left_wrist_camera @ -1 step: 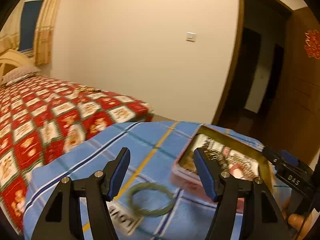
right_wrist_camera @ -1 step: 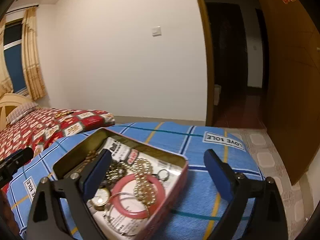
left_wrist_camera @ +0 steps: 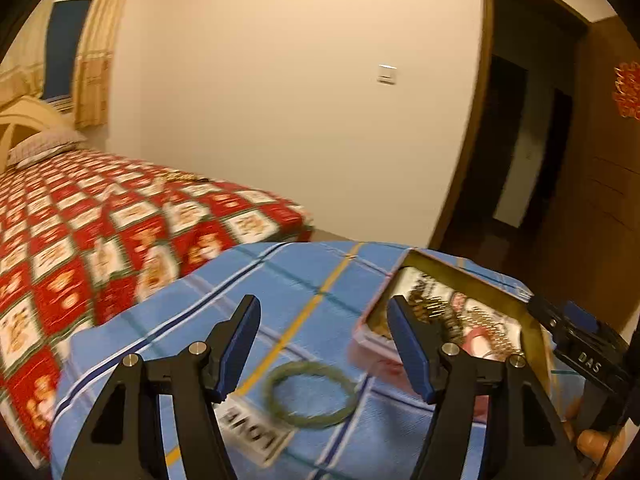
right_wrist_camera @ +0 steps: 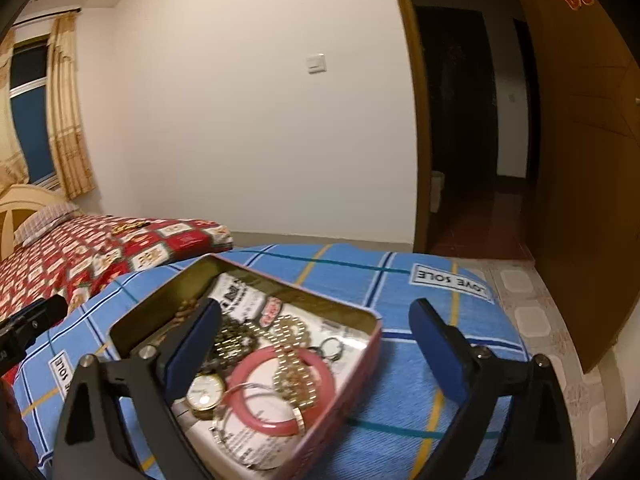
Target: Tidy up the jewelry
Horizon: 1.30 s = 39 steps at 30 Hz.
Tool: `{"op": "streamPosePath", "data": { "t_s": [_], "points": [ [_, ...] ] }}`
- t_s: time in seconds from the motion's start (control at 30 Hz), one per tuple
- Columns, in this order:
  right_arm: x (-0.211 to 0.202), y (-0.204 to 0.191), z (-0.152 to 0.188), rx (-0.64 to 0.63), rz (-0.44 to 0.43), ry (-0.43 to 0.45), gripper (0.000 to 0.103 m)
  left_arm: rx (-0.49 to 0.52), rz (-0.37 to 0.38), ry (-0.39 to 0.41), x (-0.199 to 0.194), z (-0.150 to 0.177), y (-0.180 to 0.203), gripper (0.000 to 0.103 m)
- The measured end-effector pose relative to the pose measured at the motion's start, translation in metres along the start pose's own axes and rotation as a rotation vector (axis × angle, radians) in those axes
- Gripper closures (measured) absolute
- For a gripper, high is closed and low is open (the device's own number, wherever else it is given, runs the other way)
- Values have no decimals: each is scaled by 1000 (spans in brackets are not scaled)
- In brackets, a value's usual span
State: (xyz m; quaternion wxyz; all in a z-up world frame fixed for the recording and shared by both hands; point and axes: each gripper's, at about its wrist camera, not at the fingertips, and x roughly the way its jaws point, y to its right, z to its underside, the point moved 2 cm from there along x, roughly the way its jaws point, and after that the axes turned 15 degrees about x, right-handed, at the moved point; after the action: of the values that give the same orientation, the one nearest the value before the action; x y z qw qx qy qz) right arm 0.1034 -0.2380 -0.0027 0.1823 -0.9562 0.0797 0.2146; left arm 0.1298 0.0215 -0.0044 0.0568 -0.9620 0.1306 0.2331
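A green bangle (left_wrist_camera: 310,395) lies on the blue plaid cloth (left_wrist_camera: 304,280), just below and between my open, empty left gripper's (left_wrist_camera: 322,338) fingers. To its right stands a pink tin (left_wrist_camera: 370,340) with a gold inside. In the right wrist view the tin (right_wrist_camera: 360,364) holds a pink bangle (right_wrist_camera: 280,390), a gold-faced watch (right_wrist_camera: 205,394), a gold bead chain (right_wrist_camera: 294,354), rings (right_wrist_camera: 332,346) and printed paper. My right gripper (right_wrist_camera: 316,346) is open and empty, hovering over the tin's right side, its left finger (right_wrist_camera: 192,346) above the tin.
A bed with a red patterned cover (left_wrist_camera: 100,232) lies to the left, touching the cloth-covered surface. A white wall with a switch (right_wrist_camera: 317,63) is behind. A dark open doorway (right_wrist_camera: 460,120) and wooden door (right_wrist_camera: 580,160) are to the right. The cloth's far edge (right_wrist_camera: 400,254) drops to tiled floor.
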Motion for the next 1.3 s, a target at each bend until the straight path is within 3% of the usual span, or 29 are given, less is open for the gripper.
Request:
{"op": "streamPosePath", "data": {
  "t_s": [0.17, 0.5, 0.87, 1.3],
  "points": [
    [-1, -11, 15, 13, -30, -66, 6, -37, -48, -39, -8, 14, -22, 37],
    [-14, -22, 28, 12, -35, -67, 6, -6, -100, -96, -25, 40, -35, 37],
    [-24, -28, 39, 18, -33, -85, 6, 41, -113, -121, -34, 43, -24, 37],
    [-44, -49, 61, -16, -61, -112, 6, 20, -105, -137, -47, 51, -27, 37]
  ]
}}
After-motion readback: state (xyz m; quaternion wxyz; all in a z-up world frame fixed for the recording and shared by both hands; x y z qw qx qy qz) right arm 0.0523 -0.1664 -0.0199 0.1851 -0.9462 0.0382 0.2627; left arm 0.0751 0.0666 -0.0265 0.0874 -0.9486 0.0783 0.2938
